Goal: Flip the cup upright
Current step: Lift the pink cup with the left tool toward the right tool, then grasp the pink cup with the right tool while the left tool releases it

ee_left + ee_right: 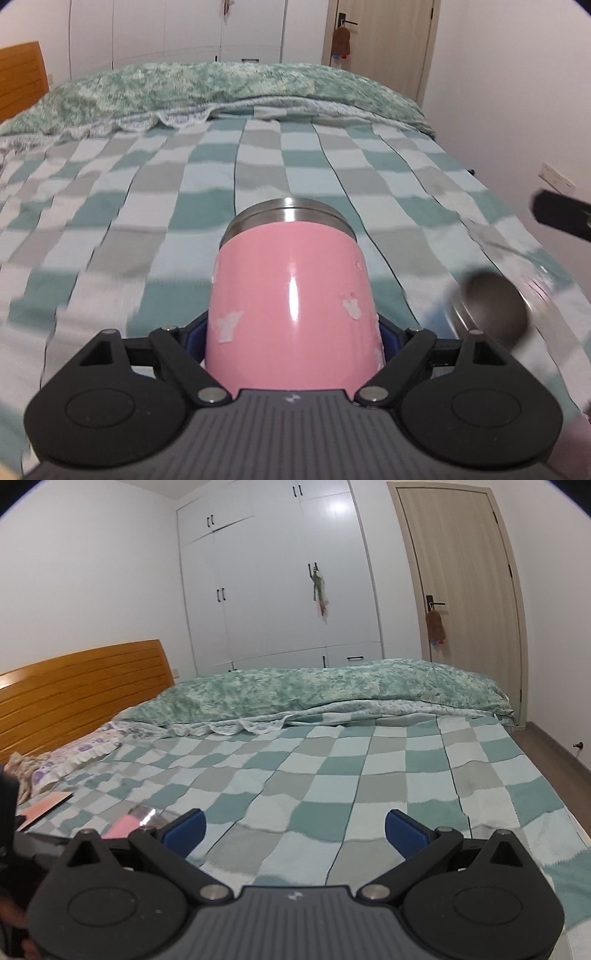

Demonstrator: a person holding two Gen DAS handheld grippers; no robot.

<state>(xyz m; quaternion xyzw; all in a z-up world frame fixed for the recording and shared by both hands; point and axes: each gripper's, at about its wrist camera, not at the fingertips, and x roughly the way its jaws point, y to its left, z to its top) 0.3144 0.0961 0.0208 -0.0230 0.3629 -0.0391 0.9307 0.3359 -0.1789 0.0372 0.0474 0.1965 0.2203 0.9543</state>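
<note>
Your left gripper (293,338) clamps the pink cup (291,295) mid-body — glossy, probably slick steel — right gripper (295,825) wide, empty.

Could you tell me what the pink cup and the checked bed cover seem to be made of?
The pink cup, clamped in the left gripper, looks like stainless steel under a glossy pink coating: bare silver band at its far end, sharp highlight, pale chipped patches. The checked bed cover looks like soft matte woven or knitted fabric; it wrinkles and shows seams.
</note>
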